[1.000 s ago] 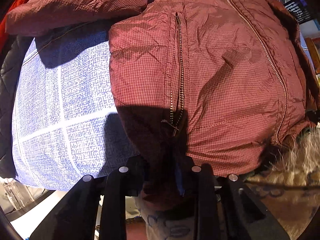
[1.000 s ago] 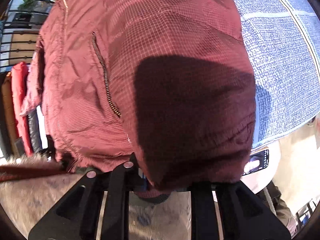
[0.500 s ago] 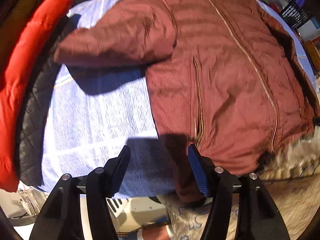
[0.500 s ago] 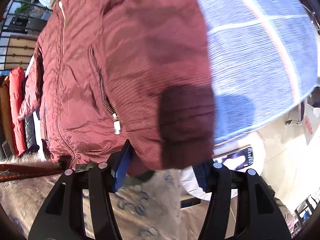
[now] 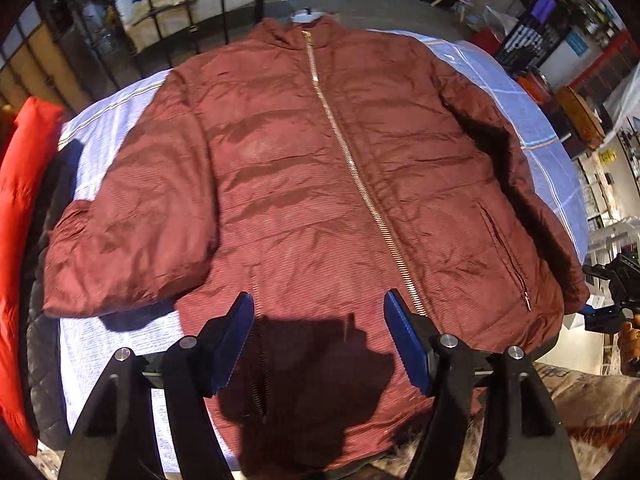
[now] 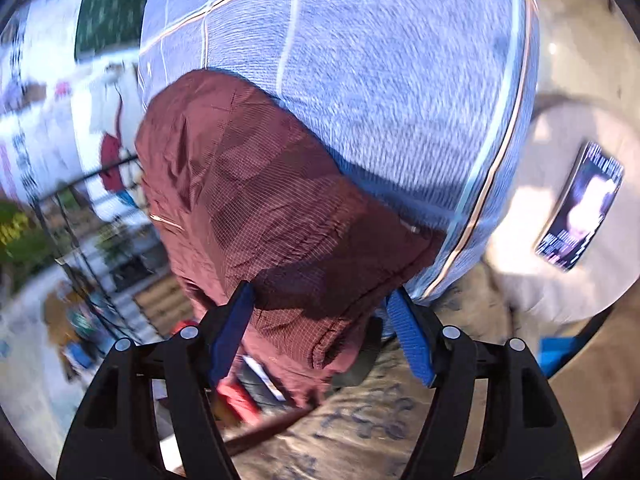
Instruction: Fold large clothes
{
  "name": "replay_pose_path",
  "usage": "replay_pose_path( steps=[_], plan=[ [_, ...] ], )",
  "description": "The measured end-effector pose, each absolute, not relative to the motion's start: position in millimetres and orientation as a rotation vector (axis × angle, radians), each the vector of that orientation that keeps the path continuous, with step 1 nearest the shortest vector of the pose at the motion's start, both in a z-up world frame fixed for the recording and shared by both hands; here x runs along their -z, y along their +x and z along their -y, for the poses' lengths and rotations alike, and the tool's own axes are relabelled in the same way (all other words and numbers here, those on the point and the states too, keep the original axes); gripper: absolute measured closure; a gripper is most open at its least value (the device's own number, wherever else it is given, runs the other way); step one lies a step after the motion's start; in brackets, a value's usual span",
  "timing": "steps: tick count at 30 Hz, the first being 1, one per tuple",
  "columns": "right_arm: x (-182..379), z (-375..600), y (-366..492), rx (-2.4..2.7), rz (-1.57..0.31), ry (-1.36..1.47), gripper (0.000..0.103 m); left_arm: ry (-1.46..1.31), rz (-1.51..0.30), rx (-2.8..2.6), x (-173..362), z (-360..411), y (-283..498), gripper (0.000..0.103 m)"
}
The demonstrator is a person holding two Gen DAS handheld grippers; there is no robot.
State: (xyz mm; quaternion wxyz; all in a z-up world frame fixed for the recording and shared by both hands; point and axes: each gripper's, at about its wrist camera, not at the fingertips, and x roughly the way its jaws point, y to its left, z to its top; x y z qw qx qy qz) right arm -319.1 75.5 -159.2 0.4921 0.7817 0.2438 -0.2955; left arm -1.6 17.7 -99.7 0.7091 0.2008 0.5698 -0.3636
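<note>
1. Blue-and-white checked table cover (image 5: 532, 120), sunlit, hard shadows.
2. Black metal railing (image 5: 160, 28) behind the table.
3. Red padded garment (image 5: 20, 208) and dark quilted item (image 5: 40, 360) at left edge.
4. Phone (image 6: 580, 208) on pale round surface (image 6: 532, 272).

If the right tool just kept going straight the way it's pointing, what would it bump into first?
Most likely the maroon jacket's sleeve. The right tool is open with that cuff between its fingers, on the blue cloth. Depth is hard to judge in this blurred view.
</note>
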Motion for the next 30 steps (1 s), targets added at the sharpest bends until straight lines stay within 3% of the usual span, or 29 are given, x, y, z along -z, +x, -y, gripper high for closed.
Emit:
replay_pose_path(
  steps=[1, 6, 16, 18, 23, 30],
  plan=[
    [159, -76, -317, 0.712, -0.585, 1.893, 0.062, 0.452, -1.270, 0.823, 102, -10, -5, 0.037],
    [122, -52, -277, 0.693, -0.616, 1.677, 0.092, 0.511, -1.275, 0.877, 108, 11, -21, 0.037],
    [-77, 119, -321, 1.008, -0.504, 1.023, 0.098, 0.507, -1.239, 0.838, 102, 9, -20, 0.037],
    [-92, 157, -328, 1.018, -0.509, 0.965, 0.098, 0.502, -1.243, 0.825, 102, 6, -20, 0.037],
    [-66, 198, -305, 1.043, -0.673, 0.902, 0.098, 0.484, -1.244, 0.781, 102, 1, -20, 0.037],
    [55, 174, -318, 1.108, -0.848, 1.088, 0.097, 0.471, -1.262, 0.719, 103, -10, -20, 0.037]
  ],
)
